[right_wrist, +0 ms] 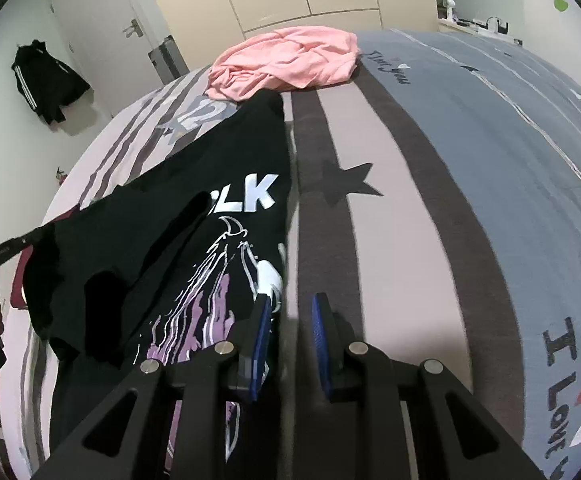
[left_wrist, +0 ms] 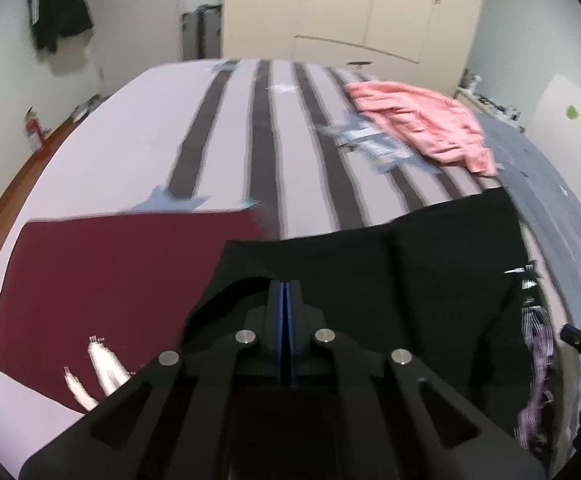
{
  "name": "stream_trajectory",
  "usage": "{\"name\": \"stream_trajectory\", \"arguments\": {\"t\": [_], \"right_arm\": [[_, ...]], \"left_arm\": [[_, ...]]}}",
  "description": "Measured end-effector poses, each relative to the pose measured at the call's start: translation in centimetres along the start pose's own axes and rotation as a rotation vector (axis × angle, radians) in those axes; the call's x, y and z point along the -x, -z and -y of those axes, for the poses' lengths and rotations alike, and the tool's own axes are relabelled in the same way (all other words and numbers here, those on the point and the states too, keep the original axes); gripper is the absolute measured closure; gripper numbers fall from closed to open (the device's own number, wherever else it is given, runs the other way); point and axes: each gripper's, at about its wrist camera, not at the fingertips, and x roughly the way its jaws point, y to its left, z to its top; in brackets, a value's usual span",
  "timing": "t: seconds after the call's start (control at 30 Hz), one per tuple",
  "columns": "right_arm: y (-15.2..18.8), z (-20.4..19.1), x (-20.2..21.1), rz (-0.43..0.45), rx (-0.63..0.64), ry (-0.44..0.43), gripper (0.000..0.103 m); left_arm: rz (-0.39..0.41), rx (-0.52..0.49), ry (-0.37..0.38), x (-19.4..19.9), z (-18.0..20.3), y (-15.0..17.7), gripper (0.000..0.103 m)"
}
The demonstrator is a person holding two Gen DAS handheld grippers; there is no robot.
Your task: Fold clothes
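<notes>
My black T-shirt (right_wrist: 194, 216) hung limp at centre-left of the right wrist view, partly lifted off the bed (right_wrist: 390, 240). My left hand-held gripper (left_wrist: 285, 292) had pinched fully closed on its edge, low in the left view. My right hand-held gripper (right_wrist: 290, 320) stood part open beside the hem, gripping nothing. The thin, floppy cloth would sag, I judged; I should pinch corners or hems.
</notes>
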Motion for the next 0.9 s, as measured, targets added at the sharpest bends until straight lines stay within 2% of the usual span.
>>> {"name": "stream_trajectory", "arguments": {"t": [0.1, 0.23, 0.3, 0.37, 0.4, 0.47, 0.57, 0.63, 0.8, 0.9], "right_arm": [[-0.3, 1.1, 0.8, 0.008, -0.022, -0.005, 0.084], [-0.6, 2.3, 2.0, 0.015, -0.031, -0.006, 0.084], [-0.7, 3.0, 2.3, 0.01, -0.033, -0.004, 0.084], [-0.7, 3.6, 2.5, 0.004, -0.031, 0.0, 0.084], [-0.7, 3.9, 2.5, 0.001, -0.031, 0.002, 0.084], [-0.5, 4.5, 2.6, -0.002, -0.035, 0.002, 0.084], [-0.2, 4.7, 2.6, -0.001, -0.035, -0.001, 0.084], [0.0, 4.5, 2.5, -0.001, -0.036, -0.006, 0.084], [0.5, 2.7, 1.9, -0.006, -0.021, -0.034, 0.084], [0.9, 0.8, 1.5, -0.011, 0.012, -0.067, 0.083]], "left_arm": [[0.022, -0.033, 0.072, 1.0, 5.9, -0.6, 0.102], [0.011, -0.046, 0.238, 1.8, 16.3, -0.7, 0.102], [-0.027, -0.084, 0.298, 1.6, 20.5, -0.4, 0.098], [-0.099, -0.13, 0.357, 1.2, 24.2, 0.4, 0.093], [-0.112, -0.124, 0.385, 1.5, 24.6, 0.7, 0.091], [-0.103, -0.103, 0.424, 2.5, 24.3, 1.2, 0.089], [-0.034, -0.066, 0.379, 4.6, 20.7, 1.9, 0.074], [-0.008, -0.027, 0.295, 5.2, 17.1, 2.2, 0.067], [-0.028, 0.039, 0.047, 5.5, 7.8, 5.1, 0.066], [-0.042, 0.052, -0.019, 5.7, 4.9, 7.4, 0.066]]}}
